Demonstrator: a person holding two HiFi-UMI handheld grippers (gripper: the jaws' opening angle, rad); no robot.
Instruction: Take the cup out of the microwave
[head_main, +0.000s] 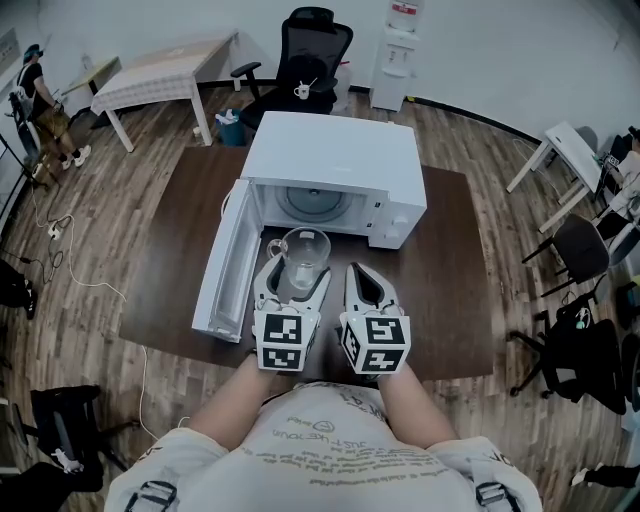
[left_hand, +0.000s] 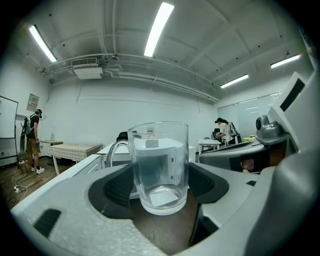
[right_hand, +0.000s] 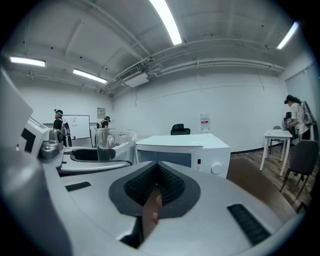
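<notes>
A clear glass cup (head_main: 301, 254) with a handle stands outside the white microwave (head_main: 330, 150), just in front of its open cavity, over the brown table (head_main: 450, 290). My left gripper (head_main: 297, 272) is shut on the cup; in the left gripper view the cup (left_hand: 160, 165) sits between the dark pads (left_hand: 114, 187) of the left gripper (left_hand: 160, 186). The microwave door (head_main: 225, 265) hangs open to the left and the glass turntable (head_main: 315, 203) is bare. My right gripper (head_main: 363, 274) is beside the left one, shut and empty; the right gripper (right_hand: 156, 187) faces the microwave (right_hand: 185, 147) and the cup (right_hand: 112, 142).
A black office chair (head_main: 305, 60) with a white mug and a water dispenser (head_main: 395, 50) stand behind the table. A white table (head_main: 165, 70) is at the back left, near a person (head_main: 40, 100). Chairs (head_main: 580, 250) and another white table (head_main: 570, 150) are on the right.
</notes>
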